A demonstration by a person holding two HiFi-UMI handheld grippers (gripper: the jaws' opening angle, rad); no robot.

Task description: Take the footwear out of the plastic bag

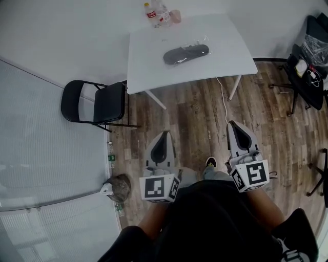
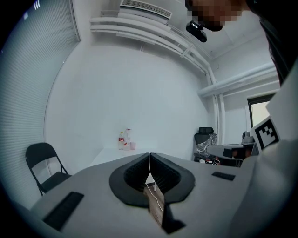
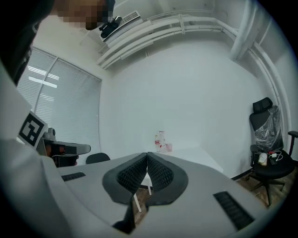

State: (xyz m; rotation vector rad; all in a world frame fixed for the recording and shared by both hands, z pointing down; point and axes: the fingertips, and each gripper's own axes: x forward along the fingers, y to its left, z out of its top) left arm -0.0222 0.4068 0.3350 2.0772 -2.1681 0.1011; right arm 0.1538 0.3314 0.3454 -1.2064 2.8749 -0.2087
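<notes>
We are in a plain office room with bare white walls [image 2: 139,88], white slatted window blinds [image 3: 65,107] and a brown wood-plank floor [image 1: 195,115]. A white rectangular table [image 1: 154,56] stands here, with a black metal folding chair [image 1: 95,102] by its left corner and a black swivel office chair [image 3: 261,108].

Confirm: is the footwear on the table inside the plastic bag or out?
Inside: the head view shows glossy clear film of the plastic bag around the dark footwear on the white table.

We see open wood floor [image 1: 195,115] between us and white table [image 1: 154,56], nothing in that lane. Black folding chair [image 1: 95,105] crowds table's left near corner; white cable [image 1: 224,102] drops off near edge at right. On top: bagged footwear [image 1: 186,53] mid-table, bottles [image 1: 156,14] at far left edge, bare room around both. Office chair [image 1: 307,77] far right, well apart
</notes>
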